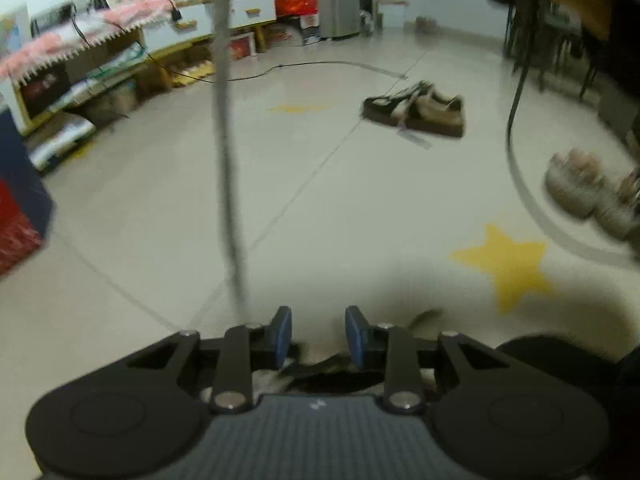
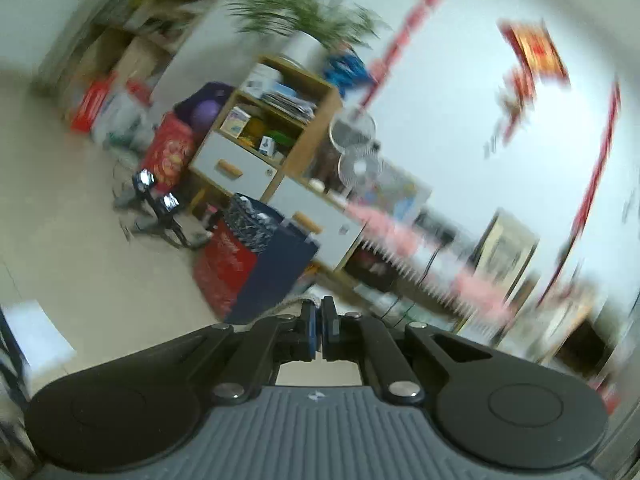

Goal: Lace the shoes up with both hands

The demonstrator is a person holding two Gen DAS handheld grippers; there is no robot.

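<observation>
Two claws differed: the left gripper (image 1: pixel 318 334) stood partly open and empty, the taut grey lace (image 1: pixel 226 152) just left of it, running far-upward; the right gripper (image 2: pixel 319 326) pinched that lace's end.

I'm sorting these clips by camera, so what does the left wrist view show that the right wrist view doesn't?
Only the left wrist view: the open left gripper, a taut grey lace rising past it, a brown shoe and a yellow star on the floor. Only the right wrist view: the right gripper shut on a lace end, a potted plant, two fans. Both: the pink fringed cloth.
</observation>
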